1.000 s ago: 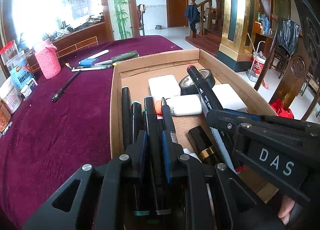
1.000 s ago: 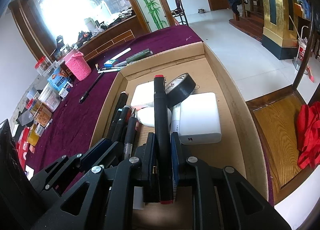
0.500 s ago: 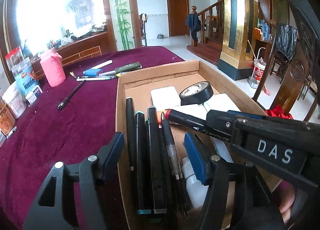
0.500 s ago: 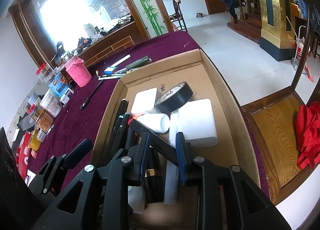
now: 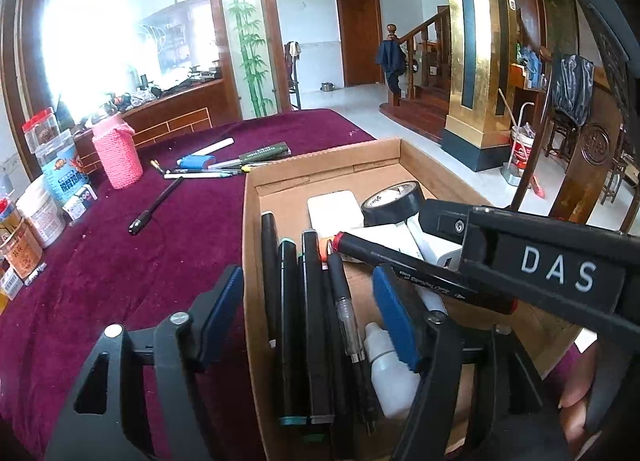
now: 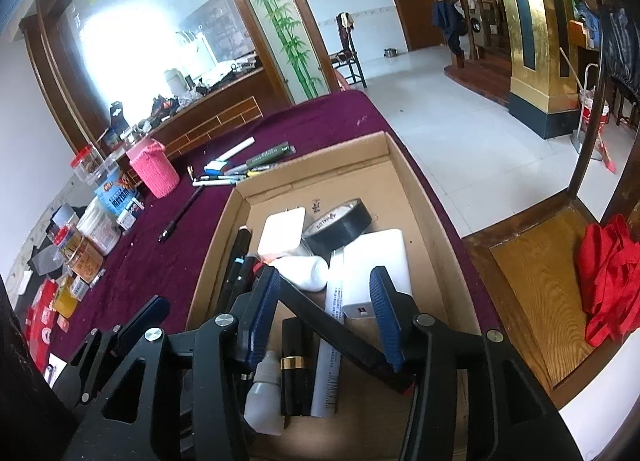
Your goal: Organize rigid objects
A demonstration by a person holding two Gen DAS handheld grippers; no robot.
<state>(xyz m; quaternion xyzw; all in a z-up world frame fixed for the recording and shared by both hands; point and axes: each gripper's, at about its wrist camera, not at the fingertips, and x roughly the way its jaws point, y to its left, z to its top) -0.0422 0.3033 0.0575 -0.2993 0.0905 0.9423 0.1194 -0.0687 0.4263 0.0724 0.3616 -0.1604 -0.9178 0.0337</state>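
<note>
Both grippers hover low over the cardboard box on the maroon-clothed surface. The left gripper has its jaws spread wide and opening, straddling the row of dark pens lined up along the box's left wall, gripping none of them. The right gripper is opening too, jaws about half apart; the black marker lies slantwise between its blue pads, red end up on the pile, and the pads look clear of it. Also in the box: a roll of black tape, a white square pad, a white power bank, a small white bottle and a black tube with a gold band. Out on the cloth, a lone black pen and a cluster of pens wait beside a pink knitted holder.
</note>
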